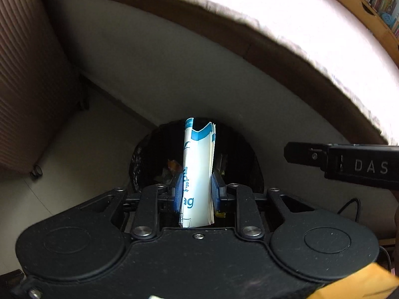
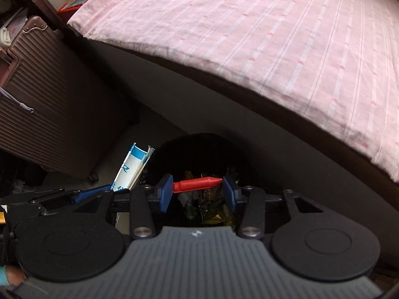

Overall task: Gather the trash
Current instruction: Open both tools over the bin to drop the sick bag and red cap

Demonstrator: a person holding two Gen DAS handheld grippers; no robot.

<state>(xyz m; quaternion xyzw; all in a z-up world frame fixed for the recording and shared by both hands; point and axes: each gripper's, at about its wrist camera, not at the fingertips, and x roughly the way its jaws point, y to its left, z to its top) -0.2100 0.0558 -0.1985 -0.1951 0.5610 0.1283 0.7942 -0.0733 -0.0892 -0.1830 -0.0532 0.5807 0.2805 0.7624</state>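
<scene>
Left wrist view: the left gripper (image 1: 194,194) is seen with its jaws drawn narrow, the blue pads (image 1: 177,191) pressed against both sides of a folded white-and-blue paper bag (image 1: 198,169), which is held upright. Behind it, at 12 o'clock of the jaws, the dark mouth of a black-lined trash bin (image 1: 139,159) is seen on the floor, with scraps inside. The other gripper's finger is seen at 3 o'clock.

In the right wrist view, the right gripper (image 2: 197,191) is seen with its jaws about half open, and a red crayon-shaped piece (image 2: 197,184) is spanned crosswise between the pads, gripped at both ends. The bin (image 2: 162,154) lies directly beyond, wrappers showing inside. The paper bag (image 2: 131,169) is seen at 10 o'clock, a ribbed suitcase (image 2: 57,114) beyond it, and a pink-striped bed (image 2: 249,37) at 1 o'clock.
</scene>
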